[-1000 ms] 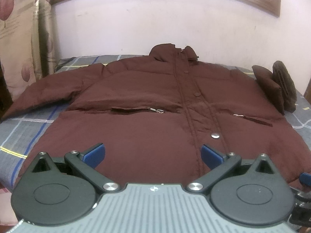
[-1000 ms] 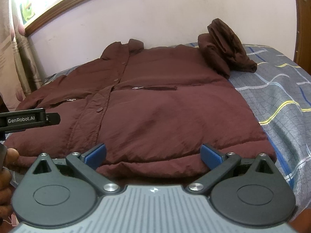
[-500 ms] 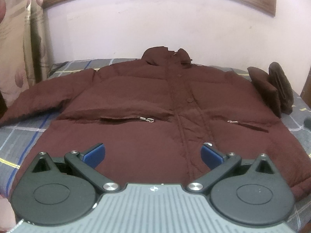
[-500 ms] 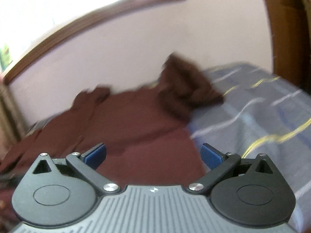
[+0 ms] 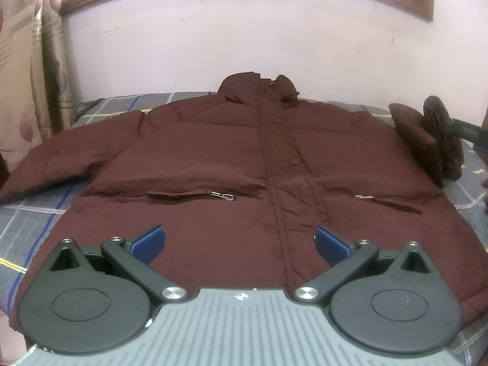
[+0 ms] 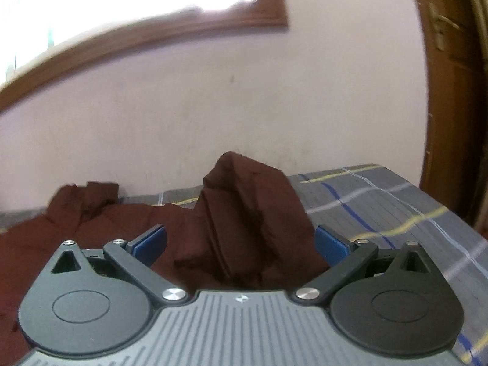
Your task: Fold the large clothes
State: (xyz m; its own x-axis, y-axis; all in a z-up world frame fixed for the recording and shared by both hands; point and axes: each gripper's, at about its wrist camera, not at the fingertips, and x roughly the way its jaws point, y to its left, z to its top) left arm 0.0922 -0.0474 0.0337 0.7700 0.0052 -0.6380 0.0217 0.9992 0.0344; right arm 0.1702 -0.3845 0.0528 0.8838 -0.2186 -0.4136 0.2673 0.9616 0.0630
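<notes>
Left wrist: one jacket (image 5: 213, 158), two zip pockets, two spread grippers

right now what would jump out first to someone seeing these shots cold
A big maroon jacket lies spread face up on a plaid bed, its front buttoned and collar toward the pink wall. One sleeve stands bunched in a peak at the jacket's side, between the fingers of the open right claw. The left claw, also open, hovers over the hem.
</notes>
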